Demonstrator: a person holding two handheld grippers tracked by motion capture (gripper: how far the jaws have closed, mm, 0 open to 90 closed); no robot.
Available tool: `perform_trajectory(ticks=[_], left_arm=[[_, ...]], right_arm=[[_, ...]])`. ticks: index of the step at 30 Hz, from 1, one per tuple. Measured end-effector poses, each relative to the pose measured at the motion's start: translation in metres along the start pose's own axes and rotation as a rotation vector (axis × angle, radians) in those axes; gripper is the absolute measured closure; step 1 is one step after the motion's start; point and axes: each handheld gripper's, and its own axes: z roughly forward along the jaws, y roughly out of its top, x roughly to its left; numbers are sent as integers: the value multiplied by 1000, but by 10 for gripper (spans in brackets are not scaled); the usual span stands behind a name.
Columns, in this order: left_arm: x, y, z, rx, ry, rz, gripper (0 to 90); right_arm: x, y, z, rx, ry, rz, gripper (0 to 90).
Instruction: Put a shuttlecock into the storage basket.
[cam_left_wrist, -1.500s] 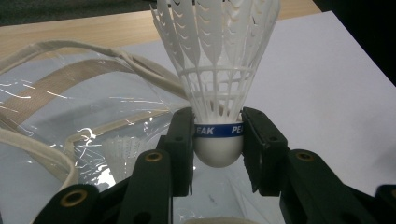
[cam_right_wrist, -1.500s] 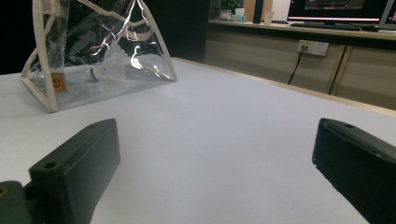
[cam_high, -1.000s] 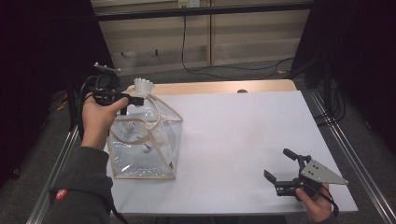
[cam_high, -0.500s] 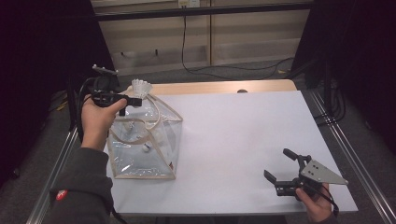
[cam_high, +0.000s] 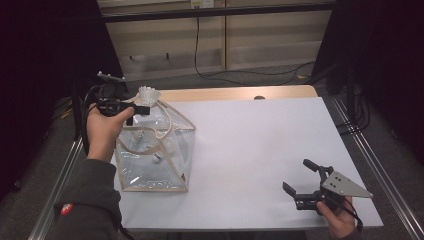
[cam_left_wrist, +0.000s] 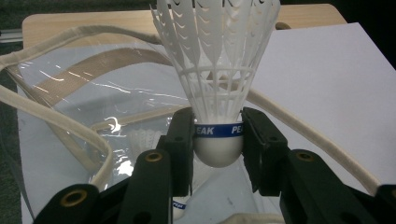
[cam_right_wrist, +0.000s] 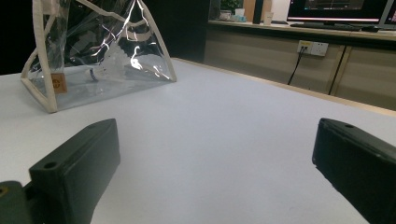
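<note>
1. White feathered shuttlecock with a blue band (cam_left_wrist: 218, 93) sits clenched by its cork base in the left claw (cam_left_wrist: 218, 149), above the clear plastic bag with cream trim (cam_high: 155, 155).
2. Right claw (cam_high: 306, 181) rests released, jaws wide apart, on the white surface (cam_high: 260, 150), well apart from the bag.

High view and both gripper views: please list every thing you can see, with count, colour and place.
White feather shuttlecock with blue band: one, held above the bag's mouth.
Clear plastic bag with beige trim: one, on the table's left side.
Shuttlecocks inside the bag: at least one, white.
White table: one, wooden strip at its far edge.
Left tongs: black, shut on the shuttlecock's cork base.
Right tongs: black, open, near right corner.
</note>
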Motion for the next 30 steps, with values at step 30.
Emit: perform_trajectory(ticks=[30], left_arm=[[13, -12, 2, 17, 27, -15, 655]], right_arm=[[0, 0, 0, 2, -3, -4, 6]])
